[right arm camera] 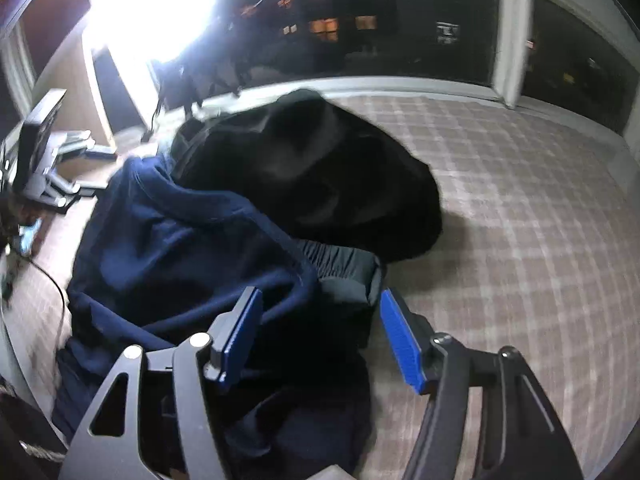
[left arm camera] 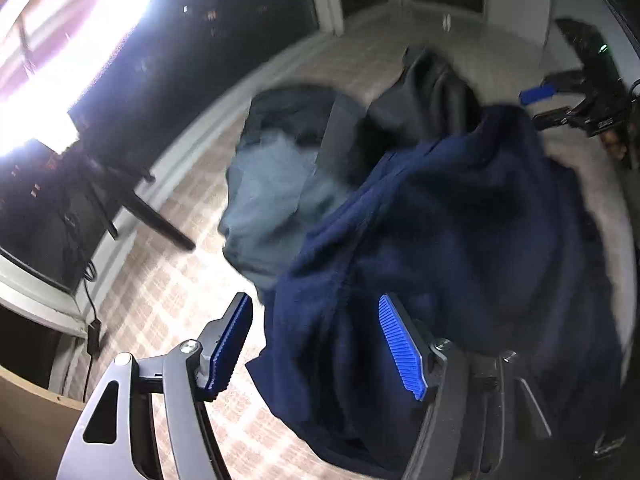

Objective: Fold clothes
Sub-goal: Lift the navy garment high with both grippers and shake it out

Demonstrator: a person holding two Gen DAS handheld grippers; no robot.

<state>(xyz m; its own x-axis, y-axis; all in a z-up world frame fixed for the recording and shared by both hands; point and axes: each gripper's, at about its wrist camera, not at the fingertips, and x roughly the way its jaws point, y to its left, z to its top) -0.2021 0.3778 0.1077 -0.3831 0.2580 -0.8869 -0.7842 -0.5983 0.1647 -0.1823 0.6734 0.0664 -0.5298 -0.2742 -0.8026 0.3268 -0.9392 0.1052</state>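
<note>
The left gripper stands wide apart above the near edge of a crumpled navy garment, its blue pads holding nothing. The right gripper is likewise spread wide and empty, poised over a rolled fold of the same navy garment, which lies heaped on a plaid bedcover.

Only the left wrist view shows a grey-blue garment bunched beside the navy one, with a dark charcoal garment behind; it also catches the right gripper at the far edge of the pile. Only the right wrist view shows a black garment mounded behind the navy one, a dark grey piece with an elastic-looking gathered band wedged between them, and the left gripper at far left.

Both views are motion-blurred. A bright lamp glare washes out the upper left of each, and the dark windows show only faint lights. What kind of clothing each item is cannot be made out.
</note>
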